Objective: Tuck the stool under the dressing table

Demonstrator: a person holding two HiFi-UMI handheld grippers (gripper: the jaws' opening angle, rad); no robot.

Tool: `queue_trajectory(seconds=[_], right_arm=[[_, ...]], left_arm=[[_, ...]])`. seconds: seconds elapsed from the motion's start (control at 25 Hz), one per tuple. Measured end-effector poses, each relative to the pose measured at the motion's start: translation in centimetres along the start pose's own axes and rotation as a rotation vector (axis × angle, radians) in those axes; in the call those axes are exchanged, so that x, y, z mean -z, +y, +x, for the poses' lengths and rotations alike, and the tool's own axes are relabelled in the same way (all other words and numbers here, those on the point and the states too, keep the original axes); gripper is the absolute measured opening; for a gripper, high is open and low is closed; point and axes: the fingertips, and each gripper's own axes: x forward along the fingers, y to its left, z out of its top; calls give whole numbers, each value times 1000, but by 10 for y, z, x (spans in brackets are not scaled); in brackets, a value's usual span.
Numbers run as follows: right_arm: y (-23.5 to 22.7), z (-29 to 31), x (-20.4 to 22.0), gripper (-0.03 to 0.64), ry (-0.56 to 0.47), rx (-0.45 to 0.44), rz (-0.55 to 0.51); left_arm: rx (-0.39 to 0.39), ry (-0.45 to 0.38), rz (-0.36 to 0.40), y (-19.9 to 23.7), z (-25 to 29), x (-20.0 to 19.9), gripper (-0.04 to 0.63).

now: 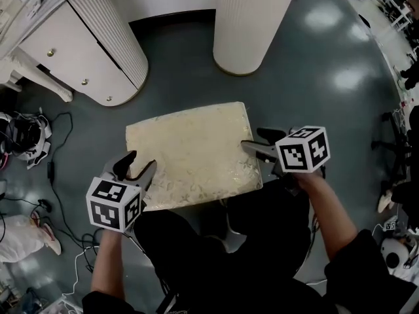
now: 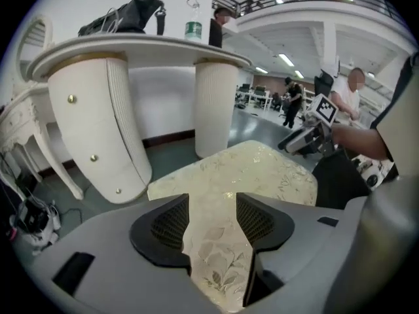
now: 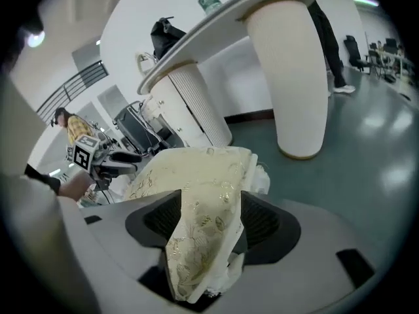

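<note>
The stool shows as a cream, gold-patterned cushion on the dark floor in front of me. The white dressing table stands beyond it on a drawer pedestal and a round fluted pedestal, with a gap between them. My left gripper is open at the cushion's near left corner, and the cushion lies between and beyond its jaws. My right gripper is open at the right edge. The cushion's edge sits between its jaws, not clamped.
Cables and shoes lie on the floor at the left, by a white carved leg. A black bag and a bottle stand on the tabletop. People stand far behind. My dark-clothed legs are right behind the stool.
</note>
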Motion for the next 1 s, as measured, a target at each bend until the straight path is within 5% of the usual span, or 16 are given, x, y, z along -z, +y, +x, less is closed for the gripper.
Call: queue_trajectory(seconds=[0.24,0.52,0.8,1.0], right_arm=[[-13,12,16,267,49,-52,135],[-18,22,24,296,55,-134,286],[-18,32,30,302,75,-282,435],[-21,34,35,302,100,-283,444]], left_arm=[[118,48,-252,23,1,25,293],[187,158,-388,41,12,61,331],[358,149,-614,40,22,74,393],[449,124,-671,33,28,74,399]])
